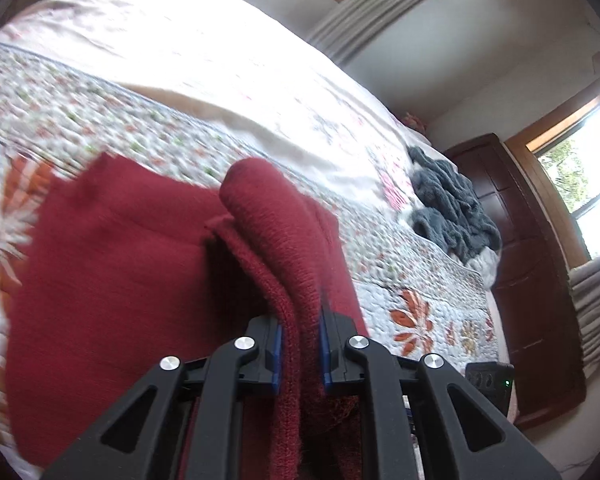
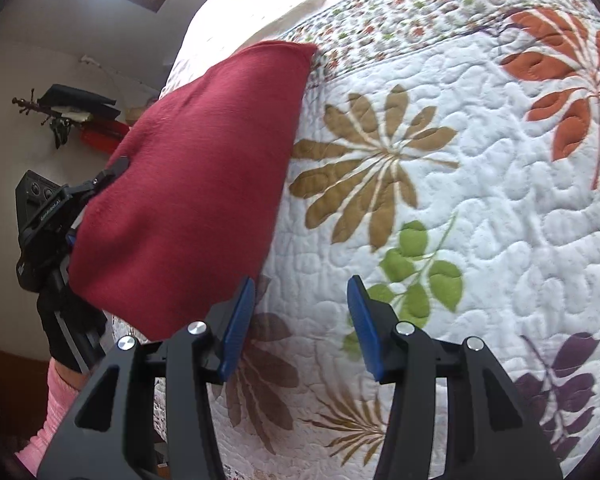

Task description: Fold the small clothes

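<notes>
My left gripper (image 1: 300, 344) pinches the red knit (image 1: 120, 280) by its bunched edge, lifting it for folding; my right gripper (image 2: 300, 320) hovers spread over the quilt (image 2: 480, 220), empty.

Left tool (image 1: 300, 350) clamped tight; right tool (image 2: 300, 322) spread wide, holding nothing.

A home bedroom: quilted bed (image 2: 480, 208), curtains (image 1: 364, 12) (wooden wardrobe (image 1: 532, 264) beside).

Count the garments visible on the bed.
2: a red knit garment pinched in the left tongs, and a grey fleecy one crumpled by the bed's far edge. Others may be hidden.
</notes>
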Available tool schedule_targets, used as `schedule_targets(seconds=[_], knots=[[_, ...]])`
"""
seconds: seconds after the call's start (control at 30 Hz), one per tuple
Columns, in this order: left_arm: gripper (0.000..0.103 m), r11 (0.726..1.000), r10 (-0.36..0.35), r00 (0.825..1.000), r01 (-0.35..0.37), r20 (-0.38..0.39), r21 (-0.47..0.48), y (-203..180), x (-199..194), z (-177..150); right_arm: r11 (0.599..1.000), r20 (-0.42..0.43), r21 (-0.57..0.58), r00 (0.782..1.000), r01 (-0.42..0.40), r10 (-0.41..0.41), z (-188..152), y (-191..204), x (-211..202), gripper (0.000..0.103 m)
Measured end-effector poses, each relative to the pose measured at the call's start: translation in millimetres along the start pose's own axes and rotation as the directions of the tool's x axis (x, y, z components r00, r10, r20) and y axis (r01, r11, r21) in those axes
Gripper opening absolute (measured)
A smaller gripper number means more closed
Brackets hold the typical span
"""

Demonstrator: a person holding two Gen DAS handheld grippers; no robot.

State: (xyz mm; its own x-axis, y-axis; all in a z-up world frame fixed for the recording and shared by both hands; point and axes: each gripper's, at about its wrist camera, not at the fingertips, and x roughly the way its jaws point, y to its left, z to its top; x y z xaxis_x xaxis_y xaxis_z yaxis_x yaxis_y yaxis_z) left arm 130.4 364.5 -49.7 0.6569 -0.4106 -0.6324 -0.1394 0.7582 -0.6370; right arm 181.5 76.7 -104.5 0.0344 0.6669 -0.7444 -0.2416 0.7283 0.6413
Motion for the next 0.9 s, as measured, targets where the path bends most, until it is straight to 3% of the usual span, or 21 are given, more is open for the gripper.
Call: schedule_targets(seconds=[0.27, 0.63, 0.8, 0.9], knots=[[0.014, 0.993, 0.116, 0.993, -0.117, 0.027, 0.024, 46.0, -40.2, 15.0, 0.999, -0.03, -0.029, 0.999, -0.014, 0.013, -0.2, 25.2, 15.7, 0.048], [0.014, 0.972, 0.234, 0.971, -0.232, 0.04, -0.044, 135.2, -68.6, 2.6, 0.995, -0.085, -0.1, 0.996, -0.012, 0.003, -4.5, 61.4, 41.6, 0.048], [0.016, 0.981, 0.166, 0.986, -0.167, -0.019, -0.099, 159.5, -55.7, -11.0, 0.994, -0.116, -0.109, 0.993, -0.011, -0.002, -6.9, 74.3, 56.2, 0.049], [0.024, 0.985, 0.106, 0.994, -0.108, -0.026, -0.135, 158.2, -66.0, -12.8, 0.994, -0.126, -0.102, 0.992, -0.035, 0.022, -6.5, 84.0, 61.5, 0.055]])
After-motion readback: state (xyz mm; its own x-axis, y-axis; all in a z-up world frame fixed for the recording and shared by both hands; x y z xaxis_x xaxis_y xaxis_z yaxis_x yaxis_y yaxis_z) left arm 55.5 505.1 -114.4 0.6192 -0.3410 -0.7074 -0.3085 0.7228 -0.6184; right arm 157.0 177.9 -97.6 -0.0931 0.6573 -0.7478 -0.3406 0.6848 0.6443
